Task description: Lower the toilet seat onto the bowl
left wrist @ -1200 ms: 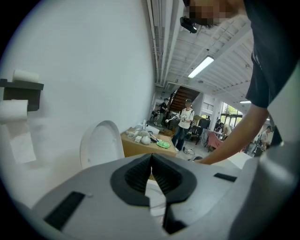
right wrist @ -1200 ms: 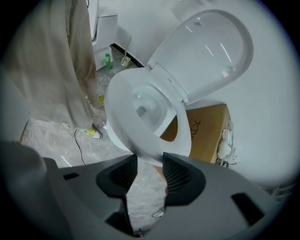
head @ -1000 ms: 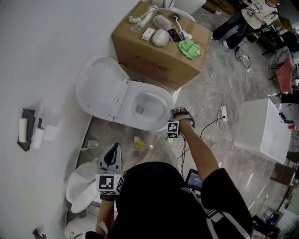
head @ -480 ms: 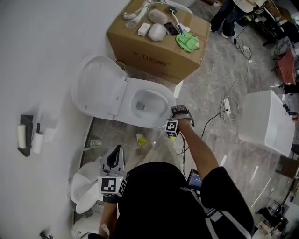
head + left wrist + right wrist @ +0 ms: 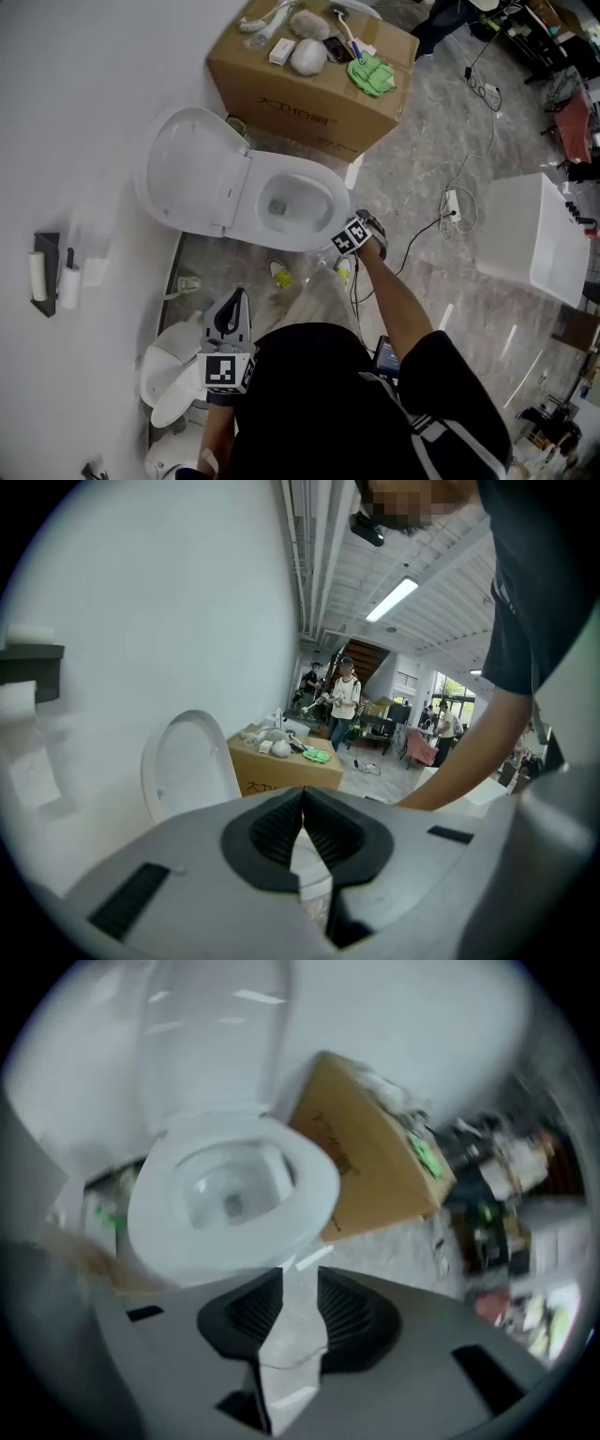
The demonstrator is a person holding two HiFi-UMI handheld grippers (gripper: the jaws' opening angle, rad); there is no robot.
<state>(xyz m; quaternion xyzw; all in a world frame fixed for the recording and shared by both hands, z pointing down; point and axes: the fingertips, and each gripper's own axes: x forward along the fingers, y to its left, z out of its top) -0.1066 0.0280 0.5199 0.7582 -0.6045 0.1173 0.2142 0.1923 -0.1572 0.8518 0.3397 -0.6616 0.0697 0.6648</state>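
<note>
**A:** Where is the toilet?

**B:** It's against the white wall (image 5: 75,112), next to a cardboard box (image 5: 309,89) with a green cloth (image 5: 373,77) and some small white items on top. The bowl (image 5: 295,202) lies open. The raised flap (image 5: 192,169) stands up behind it, leaning back on the wall.

**A:** Is that flap the seat or the lid?

**B:** I can't tell. A broad white ring (image 5: 317,1185) runs round the bowl's opening, and I can't tell whether that's a seat lying flat or the bare rim.

**A:** What about the right tongs?

**B:** The right tongs (image 5: 361,234) are at the end of the person's outstretched arm, just beside the front end of the bowl, and they point steeply down. I can't make out whether they touch it. In the right gripper view the jaws stand a little apart and have just been closing. Only marble floor (image 5: 441,141) shows through the gap, so nothing is pinched. The bowl sits beyond the tips.

**A:** And the left tongs?

**B:** The left tongs (image 5: 234,300) are held low, close to the person's body and well apart from the bowl. They are above a second white toilet (image 5: 169,384) at the foot of the wall. Their tips are pressed together with nothing between them. In the left gripper view the raised flap is off to the left and the box is beyond the tips.
</note>
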